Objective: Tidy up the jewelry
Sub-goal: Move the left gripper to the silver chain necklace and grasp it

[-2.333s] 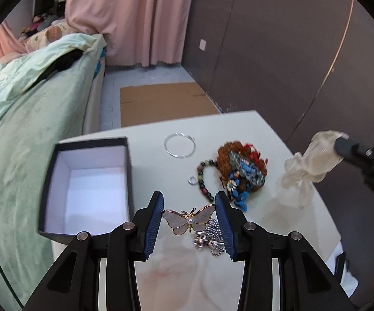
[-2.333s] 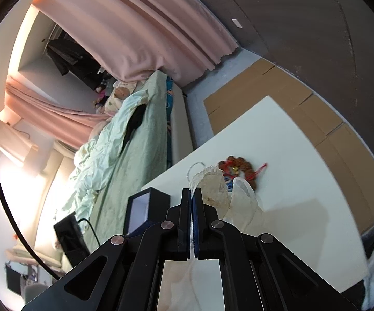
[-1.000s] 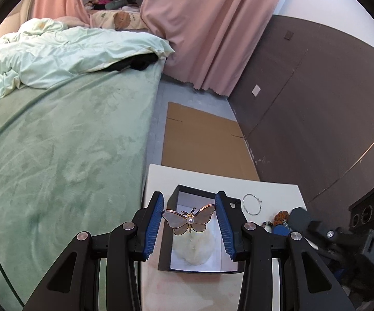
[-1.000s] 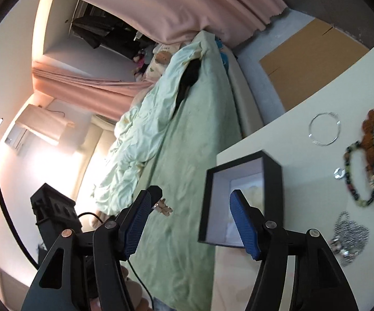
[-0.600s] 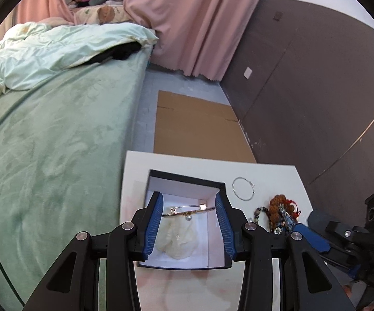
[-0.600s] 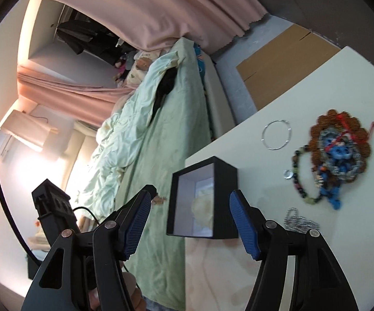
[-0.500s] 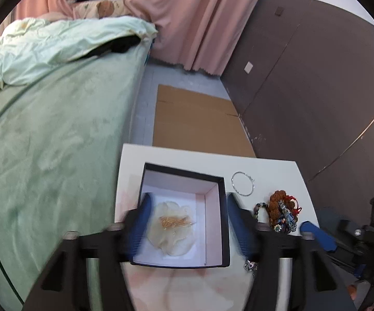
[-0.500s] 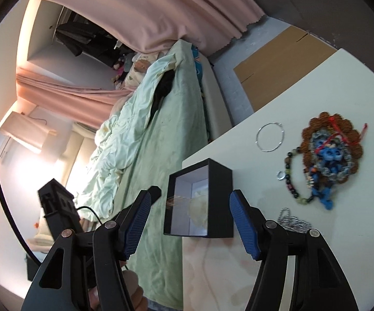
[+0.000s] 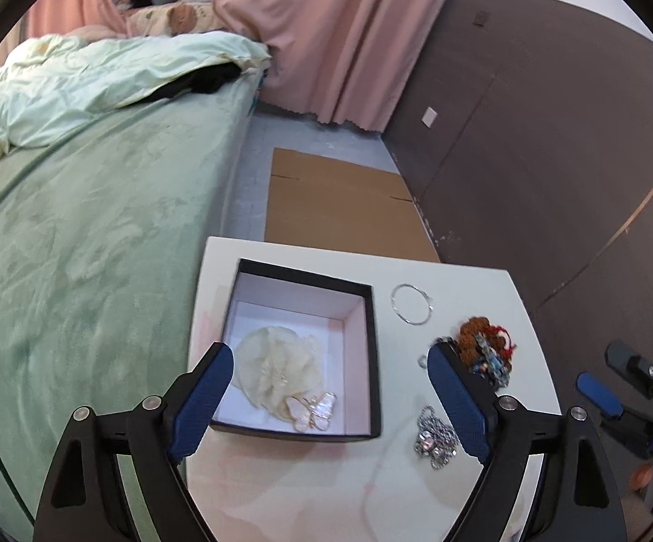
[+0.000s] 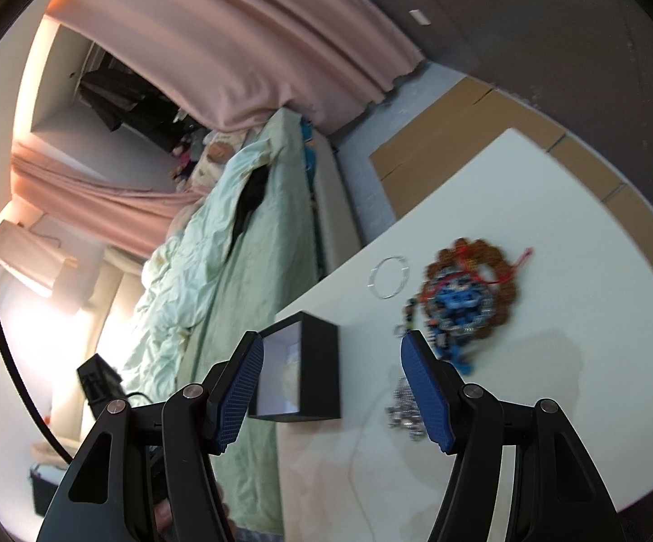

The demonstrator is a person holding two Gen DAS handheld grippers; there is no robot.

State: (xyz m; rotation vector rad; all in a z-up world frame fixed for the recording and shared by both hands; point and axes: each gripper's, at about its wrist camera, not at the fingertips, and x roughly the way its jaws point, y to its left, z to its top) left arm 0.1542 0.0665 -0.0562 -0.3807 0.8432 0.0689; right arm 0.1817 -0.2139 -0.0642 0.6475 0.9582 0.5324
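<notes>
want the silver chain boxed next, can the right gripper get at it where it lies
Probably yes. The right gripper is open, and the silver chain lies bare on the table, beside the black box, with nothing on top.

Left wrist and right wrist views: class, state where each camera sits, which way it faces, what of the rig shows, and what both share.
Left wrist: rides the left hand-held gripper, looking down at the black box holding the butterfly brooch; its open fingers show.
Right wrist: rides the right hand-held gripper, tilted sideways across the table; open fingers show.
Shared: box, silver bangle, bead pile.
</notes>
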